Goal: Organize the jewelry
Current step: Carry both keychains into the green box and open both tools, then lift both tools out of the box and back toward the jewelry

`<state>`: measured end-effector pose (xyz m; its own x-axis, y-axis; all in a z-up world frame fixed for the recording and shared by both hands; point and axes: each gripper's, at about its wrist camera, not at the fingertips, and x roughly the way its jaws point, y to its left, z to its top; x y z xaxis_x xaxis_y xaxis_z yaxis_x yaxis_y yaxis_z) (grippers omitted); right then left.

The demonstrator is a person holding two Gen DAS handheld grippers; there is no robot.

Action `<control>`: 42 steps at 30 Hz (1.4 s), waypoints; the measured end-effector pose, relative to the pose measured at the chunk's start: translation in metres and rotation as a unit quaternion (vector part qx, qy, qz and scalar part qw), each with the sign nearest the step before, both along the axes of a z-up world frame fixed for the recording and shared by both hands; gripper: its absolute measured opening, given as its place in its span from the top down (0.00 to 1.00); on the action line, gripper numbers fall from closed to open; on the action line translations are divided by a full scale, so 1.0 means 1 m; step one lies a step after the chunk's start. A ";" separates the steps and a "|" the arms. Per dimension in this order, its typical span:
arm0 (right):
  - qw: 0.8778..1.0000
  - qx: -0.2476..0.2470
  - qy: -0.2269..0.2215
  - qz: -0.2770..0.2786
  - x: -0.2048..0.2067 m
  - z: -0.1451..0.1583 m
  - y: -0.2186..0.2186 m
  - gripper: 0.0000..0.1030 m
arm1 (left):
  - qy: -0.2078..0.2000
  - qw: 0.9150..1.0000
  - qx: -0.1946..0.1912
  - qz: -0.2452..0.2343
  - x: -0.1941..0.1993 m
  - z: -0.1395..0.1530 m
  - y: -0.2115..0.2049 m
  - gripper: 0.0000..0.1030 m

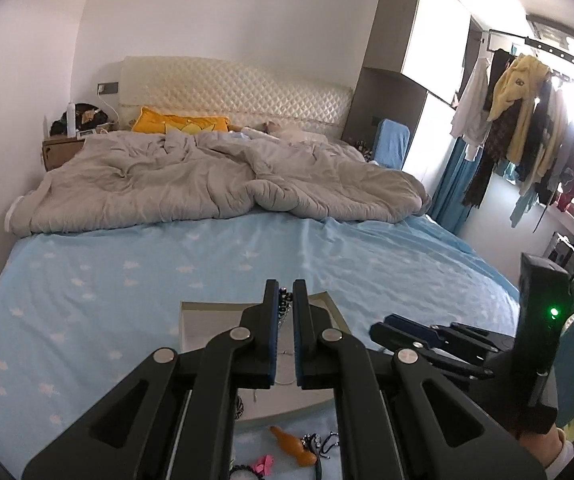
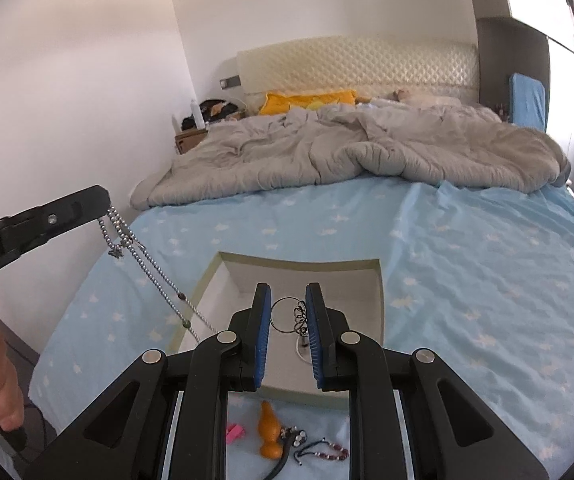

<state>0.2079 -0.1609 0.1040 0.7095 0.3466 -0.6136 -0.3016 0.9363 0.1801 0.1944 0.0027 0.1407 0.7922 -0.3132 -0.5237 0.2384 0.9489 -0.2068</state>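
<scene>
Nearest, on the blue sheet, lie one orange clip [image 2: 267,432], one pink clip [image 2: 235,431] and two bracelets [image 2: 319,450]. Above one grey tray [image 2: 379,312], the right gripper [image 2: 287,300] pinches a ring-and-wire piece [image 2: 291,316]. The left gripper [image 2: 101,200] is clenched on one silver bead necklace [image 2: 143,256].

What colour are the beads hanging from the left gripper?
Silver-grey beads, clearest in the right wrist view, hanging from the left gripper.

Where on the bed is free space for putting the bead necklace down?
Free: blue sheet between box and grey duvet, also right of the box. Crowded: near edge below the box, with orange piece and bracelet.
</scene>
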 end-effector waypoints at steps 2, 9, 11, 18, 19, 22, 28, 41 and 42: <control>1.000 0.000 0.009 0.001 0.012 -0.005 0.003 0.85 | 0.004 1.000 0.007 -0.001 0.009 -0.007 -0.003 0.94; 0.999 -0.007 0.034 0.002 0.041 -0.040 0.008 0.85 | 0.061 0.998 0.009 -0.014 0.041 -0.057 -0.007 0.94; 0.999 -0.010 0.044 0.001 0.045 -0.054 0.007 0.85 | 0.081 0.996 0.016 -0.014 0.049 -0.079 -0.007 0.94; 0.996 -0.024 0.083 0.002 0.060 -0.096 0.007 0.85 | 0.136 0.990 0.016 -0.023 0.067 -0.126 -0.010 0.94; 0.996 -0.024 0.087 0.003 0.063 -0.101 0.007 0.85 | 0.140 0.990 0.017 -0.025 0.068 -0.130 -0.011 0.94; 0.995 -0.027 0.097 0.005 0.070 -0.111 0.008 0.84 | 0.149 0.988 0.022 -0.028 0.070 -0.138 -0.015 0.94; 0.995 -0.016 0.097 0.011 0.072 -0.110 0.006 0.83 | 0.158 0.987 0.026 -0.021 0.072 -0.139 -0.016 0.94; 0.999 -0.002 0.042 0.005 0.029 -0.038 -0.001 0.70 | 0.116 0.993 0.035 0.004 0.035 -0.080 0.002 0.50; 0.999 -0.002 0.037 0.004 0.026 -0.031 -0.003 0.70 | 0.110 0.993 0.035 0.005 0.029 -0.072 0.005 0.50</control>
